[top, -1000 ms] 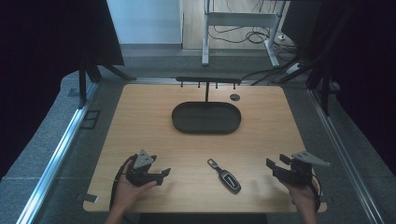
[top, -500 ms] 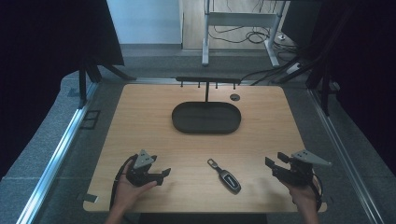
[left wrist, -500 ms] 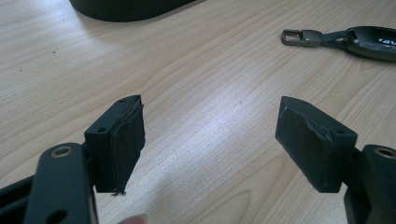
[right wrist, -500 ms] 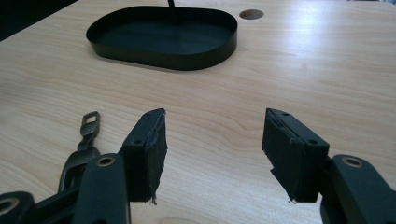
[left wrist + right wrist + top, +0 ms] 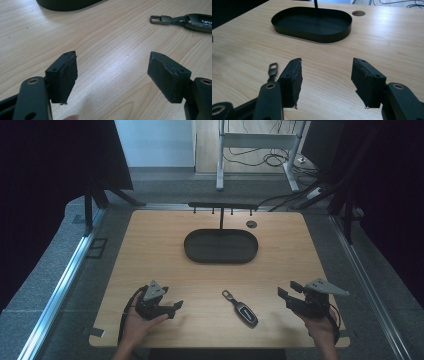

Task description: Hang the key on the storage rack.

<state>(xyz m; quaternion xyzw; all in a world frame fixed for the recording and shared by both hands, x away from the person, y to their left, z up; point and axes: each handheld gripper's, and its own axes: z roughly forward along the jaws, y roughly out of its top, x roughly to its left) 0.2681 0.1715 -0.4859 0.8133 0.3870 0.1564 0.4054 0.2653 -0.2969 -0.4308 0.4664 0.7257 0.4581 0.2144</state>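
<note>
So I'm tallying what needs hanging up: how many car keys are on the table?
1. The key lies flat on the table near its front edge, between the two grippers, in front of the tray. None seems hidden.

A car key (image 5: 240, 308) lies on the table (image 5: 150, 250) before a tray (image 5: 221, 246) (between both hand-held grippers).

No readable text anywhere on the wooden table (image 5: 150, 250), faint pale lettering on the dark car key fob (image 5: 200, 22) at the edge of the left gripper view, cut off and too blurred to read
</note>
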